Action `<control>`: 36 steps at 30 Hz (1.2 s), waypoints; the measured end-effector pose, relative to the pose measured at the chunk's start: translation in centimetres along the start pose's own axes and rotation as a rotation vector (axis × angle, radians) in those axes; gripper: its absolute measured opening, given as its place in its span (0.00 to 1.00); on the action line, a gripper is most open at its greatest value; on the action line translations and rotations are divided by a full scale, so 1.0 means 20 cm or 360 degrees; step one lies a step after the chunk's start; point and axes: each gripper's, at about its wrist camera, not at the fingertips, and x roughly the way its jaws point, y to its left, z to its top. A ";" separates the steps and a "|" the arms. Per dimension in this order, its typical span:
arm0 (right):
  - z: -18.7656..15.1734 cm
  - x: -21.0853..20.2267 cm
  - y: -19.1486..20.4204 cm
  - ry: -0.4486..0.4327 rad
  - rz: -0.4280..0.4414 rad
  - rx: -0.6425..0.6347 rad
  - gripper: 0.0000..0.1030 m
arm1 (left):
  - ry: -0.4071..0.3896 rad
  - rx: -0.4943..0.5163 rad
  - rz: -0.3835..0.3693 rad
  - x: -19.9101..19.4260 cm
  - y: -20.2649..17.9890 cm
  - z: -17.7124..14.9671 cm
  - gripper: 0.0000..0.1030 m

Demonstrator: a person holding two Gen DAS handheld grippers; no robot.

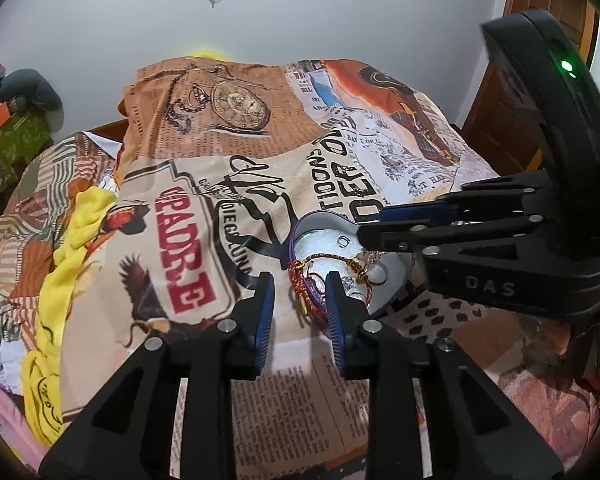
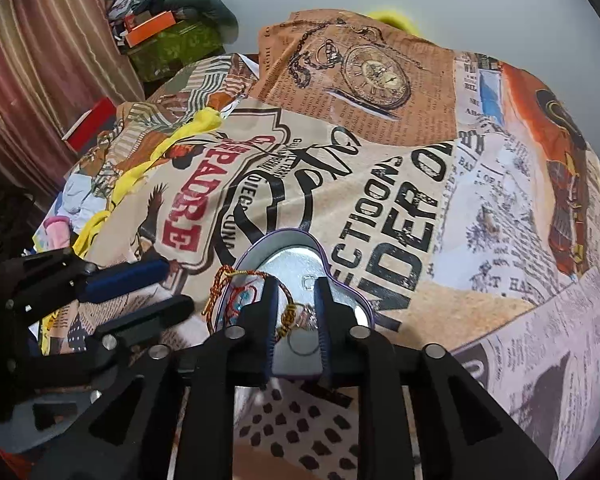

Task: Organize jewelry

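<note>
A purple heart-shaped tin (image 1: 320, 236) (image 2: 300, 256) lies open on the printed bedsheet. A red and gold cord bracelet (image 1: 300, 276) (image 2: 228, 284) hangs over its left rim, and a ring with gold pieces (image 1: 370, 270) (image 2: 300, 320) lies inside. My left gripper (image 1: 300, 280) is open, its fingers either side of the tin's near rim and the cord. My right gripper (image 2: 296, 292) is open over the tin, its fingers either side of the gold pieces; it comes in from the right in the left wrist view (image 1: 370, 224).
The printed sheet (image 1: 204, 208) (image 2: 420, 184) covers the bed. Yellow cloth (image 1: 72, 248) (image 2: 156, 152) lies at the left. Boxes and clothes (image 2: 160, 28) are piled by the curtain. A wooden door (image 1: 540, 8) stands at the right.
</note>
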 end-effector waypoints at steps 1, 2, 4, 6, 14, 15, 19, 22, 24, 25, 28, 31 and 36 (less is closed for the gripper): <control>-0.01 -0.01 0.00 -0.0006 -0.0012 -0.0004 0.21 | -0.0004 -0.0003 0.0000 -0.01 0.00 0.00 0.24; -0.02 -0.04 0.01 -0.0018 -0.0031 -0.0011 0.25 | -0.0013 -0.0007 0.0001 -0.04 0.00 0.00 0.24; -0.03 -0.08 0.01 -0.0036 -0.0055 -0.0019 0.29 | -0.0028 -0.0009 0.0005 -0.08 -0.01 0.00 0.25; -0.05 -0.14 0.03 -0.0068 -0.0077 -0.0034 0.30 | -0.0054 -0.0014 0.0007 -0.13 -0.02 0.01 0.25; -0.12 -0.49 0.12 -0.0288 -0.0162 -0.0065 0.30 | -0.0254 -0.0009 0.0013 -0.48 -0.10 0.03 0.25; -0.13 -0.55 0.14 -0.0329 -0.0173 -0.0070 0.30 | -0.0288 -0.0010 0.0008 -0.53 -0.11 0.04 0.25; -0.19 -0.79 0.21 -0.0531 -0.0240 -0.0094 0.30 | -0.0454 -0.0023 -0.0035 -0.78 -0.18 0.04 0.25; -0.26 -1.00 0.28 -0.0716 -0.0277 -0.0096 0.30 | -0.0632 -0.0024 -0.0037 -1.01 -0.24 0.03 0.25; -0.31 -1.13 0.31 -0.0816 -0.0261 -0.0078 0.30 | -0.0732 -0.0028 -0.0033 -1.14 -0.28 0.00 0.26; -0.32 -1.17 0.32 -0.0858 -0.0253 -0.0071 0.30 | -0.0800 -0.0026 -0.0043 -1.23 -0.30 -0.02 0.28; -0.40 -1.34 0.38 -0.1015 -0.0255 -0.0066 0.30 | -0.0977 -0.0022 -0.0009 -1.41 -0.36 -0.09 0.46; -0.49 -1.48 0.45 -0.1187 -0.0261 -0.0078 0.30 | -0.1120 0.0008 0.0055 -1.56 -0.43 -0.15 0.53; -0.60 -1.58 0.52 -0.1391 -0.0362 -0.0020 0.55 | -0.1238 0.0004 0.0132 -1.67 -0.49 -0.24 0.91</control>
